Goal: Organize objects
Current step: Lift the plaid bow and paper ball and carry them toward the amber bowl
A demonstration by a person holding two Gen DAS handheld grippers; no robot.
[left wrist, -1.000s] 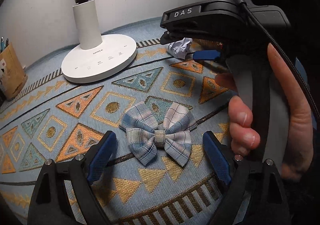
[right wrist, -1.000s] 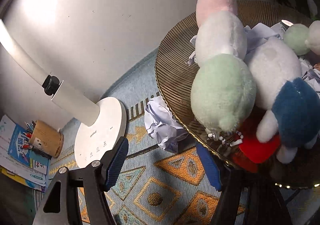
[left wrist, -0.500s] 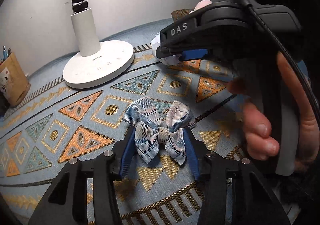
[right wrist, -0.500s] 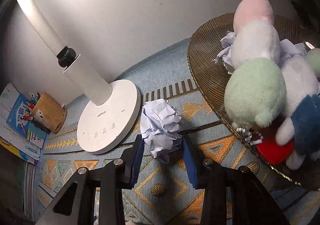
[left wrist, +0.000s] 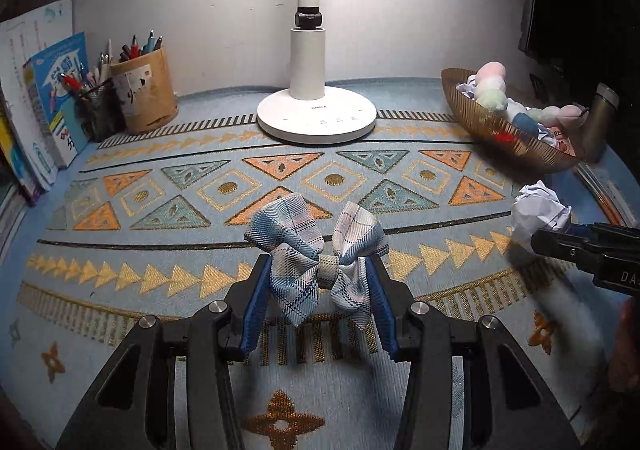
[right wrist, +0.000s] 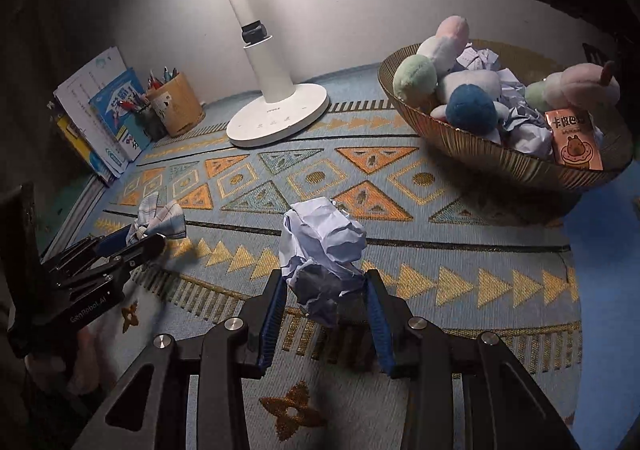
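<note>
Now both grippers have something between their fingers. The left gripper has its fingers closed on the checked bow, pinching it at the lower loops near the knot, above the patterned table cloth. The right gripper is closed about as far as it goes on a crumpled paper ball, gripping only its lower part.

At the far right stands the bowl, already piled with soft toys and more paper, with the lamp left of it.

Risks, as I judge them: the bow is soft and held off-centre, so it could slide out if swung quickly. The paper ball may squash or slip from the shallow pinch. With the bowl so heaped, anything dropped onto the pile could roll off over its rim.
</note>
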